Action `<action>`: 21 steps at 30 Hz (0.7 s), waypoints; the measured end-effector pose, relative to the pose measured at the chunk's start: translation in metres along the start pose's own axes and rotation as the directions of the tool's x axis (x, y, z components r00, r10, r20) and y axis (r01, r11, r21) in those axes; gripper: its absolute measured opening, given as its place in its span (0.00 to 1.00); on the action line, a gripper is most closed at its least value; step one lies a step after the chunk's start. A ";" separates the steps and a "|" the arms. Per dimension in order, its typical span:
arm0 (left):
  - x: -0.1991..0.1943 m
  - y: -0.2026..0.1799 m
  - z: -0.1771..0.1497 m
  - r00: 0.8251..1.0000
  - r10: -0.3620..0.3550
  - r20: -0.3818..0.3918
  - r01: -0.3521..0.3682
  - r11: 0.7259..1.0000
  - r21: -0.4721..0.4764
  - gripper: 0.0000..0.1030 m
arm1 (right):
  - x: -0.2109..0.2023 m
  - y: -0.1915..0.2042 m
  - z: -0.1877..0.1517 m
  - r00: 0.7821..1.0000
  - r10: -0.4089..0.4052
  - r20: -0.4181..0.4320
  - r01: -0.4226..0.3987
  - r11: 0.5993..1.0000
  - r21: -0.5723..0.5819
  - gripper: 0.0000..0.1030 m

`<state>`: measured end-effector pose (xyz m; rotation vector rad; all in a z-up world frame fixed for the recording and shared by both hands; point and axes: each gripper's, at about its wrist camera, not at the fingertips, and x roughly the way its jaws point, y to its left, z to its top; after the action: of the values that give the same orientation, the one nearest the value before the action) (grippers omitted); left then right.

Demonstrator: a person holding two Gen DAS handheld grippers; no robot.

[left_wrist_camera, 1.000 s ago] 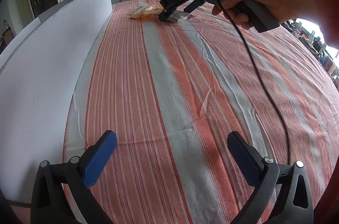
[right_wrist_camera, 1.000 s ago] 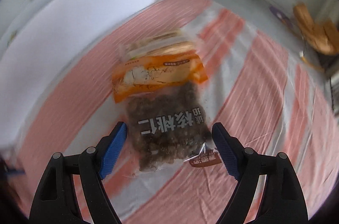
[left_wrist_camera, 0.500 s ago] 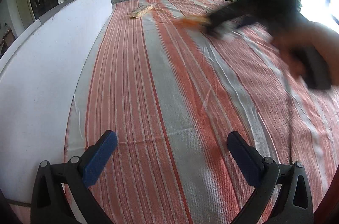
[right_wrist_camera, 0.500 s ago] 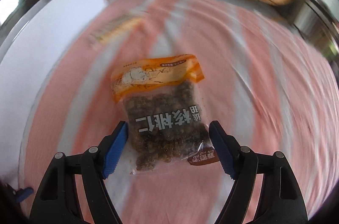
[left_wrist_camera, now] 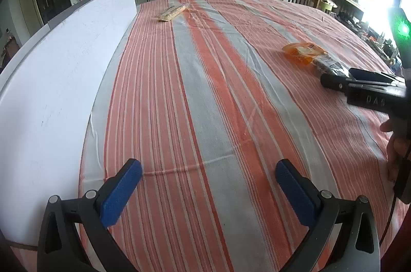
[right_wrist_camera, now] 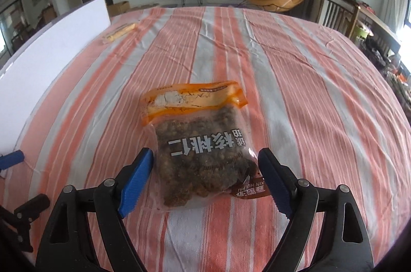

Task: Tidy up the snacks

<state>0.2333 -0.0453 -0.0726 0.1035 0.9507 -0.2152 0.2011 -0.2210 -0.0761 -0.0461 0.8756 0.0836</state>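
A clear snack bag of brown nuts with an orange top (right_wrist_camera: 197, 135) lies on the striped cloth; it also shows in the left wrist view (left_wrist_camera: 307, 54). My right gripper (right_wrist_camera: 205, 174) has its jaws wide on either side of the bag's near end, with the pads (right_wrist_camera: 137, 173) not pressing it. It shows at the right in the left wrist view (left_wrist_camera: 359, 89). A second flat yellow snack pack (left_wrist_camera: 171, 11) lies far off by the white board, also seen in the right wrist view (right_wrist_camera: 118, 33). My left gripper (left_wrist_camera: 208, 191) is open and empty over the cloth.
A white board (left_wrist_camera: 51, 71) stands along the left side of the table. The red and grey striped cloth (left_wrist_camera: 205, 92) covers the table. Chairs and a railing stand beyond the far right edge.
My right gripper carried the nut bag from the far end by the yellow pack to the near right of the table. The bag now rests on the cloth. The left gripper has not moved.
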 end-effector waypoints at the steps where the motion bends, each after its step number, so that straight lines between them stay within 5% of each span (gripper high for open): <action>1: 0.001 -0.001 0.002 1.000 0.006 -0.005 -0.006 1.000 -0.007 1.00 | 0.000 0.002 -0.001 1.000 -0.012 -0.004 0.012 1.000 -0.010 0.85; 5: 0.017 -0.002 0.038 0.998 -0.022 -0.067 0.020 0.999 -0.029 1.00 | 0.007 0.007 -0.002 0.999 -0.043 -0.012 0.042 0.998 -0.039 0.86; 10: 0.022 0.002 0.138 0.999 0.018 0.036 -0.018 1.000 -0.001 1.00 | 0.007 0.004 -0.003 0.999 -0.033 -0.013 0.032 0.999 -0.029 0.86; 15: 0.096 0.024 0.228 0.992 0.115 -0.049 -0.114 0.993 0.025 1.00 | 0.006 0.004 -0.003 0.999 -0.029 -0.013 0.029 0.999 -0.027 0.86; 21: 0.159 0.048 0.263 0.975 0.201 -0.091 -0.197 0.979 0.057 0.94 | 0.006 0.002 -0.003 1.000 -0.017 -0.011 0.017 1.000 -0.019 0.86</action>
<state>0.5428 -0.0685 -0.0499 0.2535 1.0243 -0.0479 0.2027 -0.2184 -0.0825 -0.0718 0.8854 0.0759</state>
